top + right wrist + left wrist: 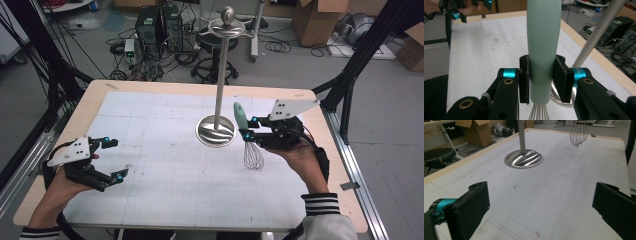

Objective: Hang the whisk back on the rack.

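A whisk [246, 135] with a mint-green handle [543, 45] and wire loops [578, 133] hangs upright above the white mat, loops pointing down. My right gripper [248, 128] is shut on its handle; in the right gripper view both black pads [524, 82] press the handle's lower part. Just left of the whisk stands a tall metal rack, its pole [220, 75] rising from a round shiny base [215, 131] with hooks at the top. My left gripper [114, 159] rests low at the mat's left side, jaws wide apart with nothing between them [541, 210].
A white gridded mat [165, 170] covers the wooden table [95, 95]. Beyond the far edge lie a stool, computer boxes, cables and cardboard boxes on the floor. Black frame struts stand at both sides.
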Motion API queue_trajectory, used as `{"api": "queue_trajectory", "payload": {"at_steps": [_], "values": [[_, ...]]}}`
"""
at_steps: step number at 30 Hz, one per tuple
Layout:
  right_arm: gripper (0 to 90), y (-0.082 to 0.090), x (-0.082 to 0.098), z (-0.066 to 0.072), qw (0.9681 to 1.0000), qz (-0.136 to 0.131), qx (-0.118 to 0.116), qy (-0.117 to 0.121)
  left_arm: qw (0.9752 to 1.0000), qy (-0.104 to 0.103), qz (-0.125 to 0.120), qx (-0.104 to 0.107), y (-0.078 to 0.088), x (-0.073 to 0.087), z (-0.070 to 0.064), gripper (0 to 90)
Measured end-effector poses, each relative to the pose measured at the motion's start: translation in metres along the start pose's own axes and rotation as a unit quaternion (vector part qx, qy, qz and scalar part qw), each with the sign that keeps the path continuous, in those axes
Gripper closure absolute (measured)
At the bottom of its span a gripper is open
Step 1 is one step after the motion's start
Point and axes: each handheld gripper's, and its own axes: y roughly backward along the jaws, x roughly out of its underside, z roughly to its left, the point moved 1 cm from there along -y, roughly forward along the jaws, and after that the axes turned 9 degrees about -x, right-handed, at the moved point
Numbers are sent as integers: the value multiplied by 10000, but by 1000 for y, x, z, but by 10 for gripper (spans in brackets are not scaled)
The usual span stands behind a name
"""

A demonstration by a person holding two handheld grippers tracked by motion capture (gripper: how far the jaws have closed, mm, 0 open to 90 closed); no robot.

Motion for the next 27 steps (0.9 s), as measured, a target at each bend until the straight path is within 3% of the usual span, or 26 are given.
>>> {"api": "queue_trajectory", "payload": {"at_steps": [6, 17, 27], "values": [[684, 11, -4, -6, 9994, -238, 158, -181, 10000, 31, 0, -3, 0, 1, 0, 17], [684, 27, -16, -18, 9990, -286, 261, -205, 10000, 82, -22, 8, -1, 3, 2, 17], [683, 37, -32, -33, 9974, -488, 375, -382, 9999, 123, -29, 24, 0, 3, 3, 17]]}}
